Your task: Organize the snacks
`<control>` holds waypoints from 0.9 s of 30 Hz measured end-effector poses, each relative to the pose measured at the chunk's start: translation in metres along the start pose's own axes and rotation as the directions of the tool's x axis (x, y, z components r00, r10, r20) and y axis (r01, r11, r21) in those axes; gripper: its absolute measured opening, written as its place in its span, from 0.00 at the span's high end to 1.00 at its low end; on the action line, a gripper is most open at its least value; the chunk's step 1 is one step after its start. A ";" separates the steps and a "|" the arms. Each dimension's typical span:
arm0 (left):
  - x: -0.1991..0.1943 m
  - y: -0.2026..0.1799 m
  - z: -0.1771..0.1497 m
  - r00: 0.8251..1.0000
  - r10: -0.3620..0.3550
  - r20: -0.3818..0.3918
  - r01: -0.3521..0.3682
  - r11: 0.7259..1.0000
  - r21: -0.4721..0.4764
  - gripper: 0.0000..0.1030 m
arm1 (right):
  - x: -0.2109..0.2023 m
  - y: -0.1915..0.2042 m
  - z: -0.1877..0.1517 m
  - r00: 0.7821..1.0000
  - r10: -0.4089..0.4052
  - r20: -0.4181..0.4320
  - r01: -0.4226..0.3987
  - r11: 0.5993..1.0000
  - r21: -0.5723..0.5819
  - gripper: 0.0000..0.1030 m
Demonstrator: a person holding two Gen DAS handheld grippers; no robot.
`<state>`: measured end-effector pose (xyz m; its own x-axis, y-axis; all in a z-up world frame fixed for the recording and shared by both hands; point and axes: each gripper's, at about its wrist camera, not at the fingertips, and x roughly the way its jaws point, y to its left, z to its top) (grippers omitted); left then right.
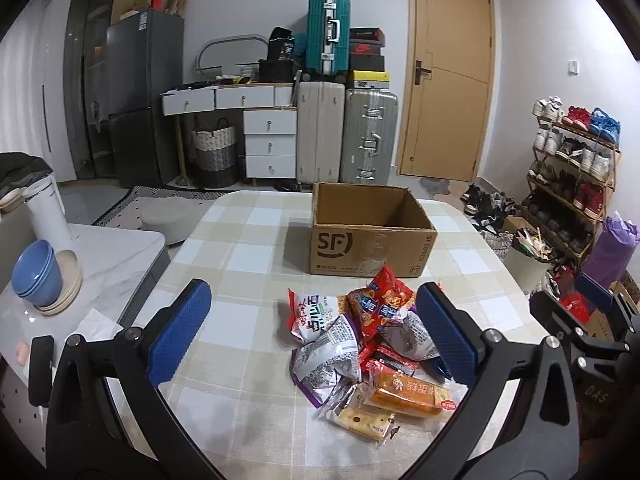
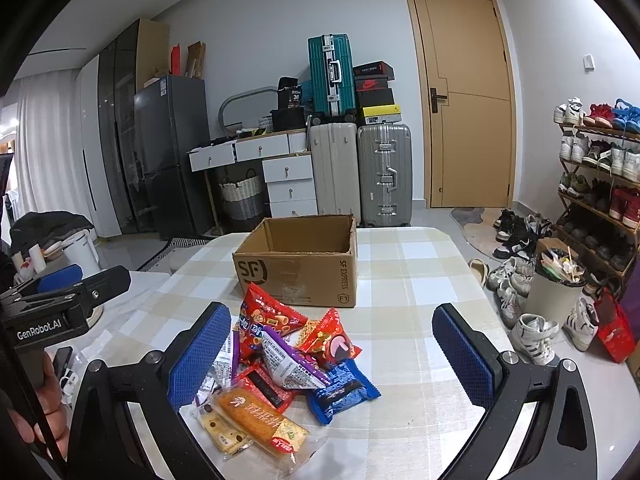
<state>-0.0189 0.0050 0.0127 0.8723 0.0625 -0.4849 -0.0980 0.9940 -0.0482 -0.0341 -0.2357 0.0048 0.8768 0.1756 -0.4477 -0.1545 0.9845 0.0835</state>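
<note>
A pile of snack packets lies on the checked tablecloth: red, purple-and-silver, orange and clear wrappers. It shows in the right wrist view too, with a blue packet at its right. An open, empty SF cardboard box stands just behind the pile, also in the right wrist view. My left gripper is open and empty, above the pile's near left part. My right gripper is open and empty, above the pile. It appears at the right edge of the left wrist view.
A marble side table at the left holds blue bowls and a white kettle. A bin, loose shoes and a shoe rack stand right of the table. Suitcases and a door are behind.
</note>
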 end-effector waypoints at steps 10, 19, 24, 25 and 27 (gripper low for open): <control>-0.002 0.001 -0.003 1.000 -0.010 -0.002 0.010 1.000 -0.001 0.01 | -0.004 0.000 -0.001 1.000 0.011 0.006 -0.011 1.000 0.005 0.00; 0.000 -0.002 -0.004 1.000 -0.004 0.003 0.004 1.000 0.007 0.01 | -0.006 0.003 -0.004 1.000 0.019 0.012 -0.019 1.000 0.000 0.00; -0.003 -0.005 -0.005 0.999 -0.024 0.025 0.023 1.000 0.021 0.01 | -0.006 0.002 -0.003 1.000 0.028 0.008 -0.028 1.000 0.003 0.00; -0.004 -0.005 -0.005 0.999 -0.020 0.027 0.019 1.000 0.023 0.01 | -0.006 0.002 -0.003 0.999 0.032 0.007 -0.032 0.999 0.004 0.00; -0.005 -0.004 -0.005 0.999 -0.017 0.028 0.016 1.000 0.019 0.01 | -0.005 0.002 -0.003 0.999 0.040 0.001 -0.040 0.999 0.010 0.00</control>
<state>-0.0248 0.0001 0.0107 0.8869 0.0481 -0.4595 -0.0746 0.9964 -0.0395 -0.0400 -0.2349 0.0040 0.8702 0.2145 -0.4435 -0.1845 0.9766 0.1104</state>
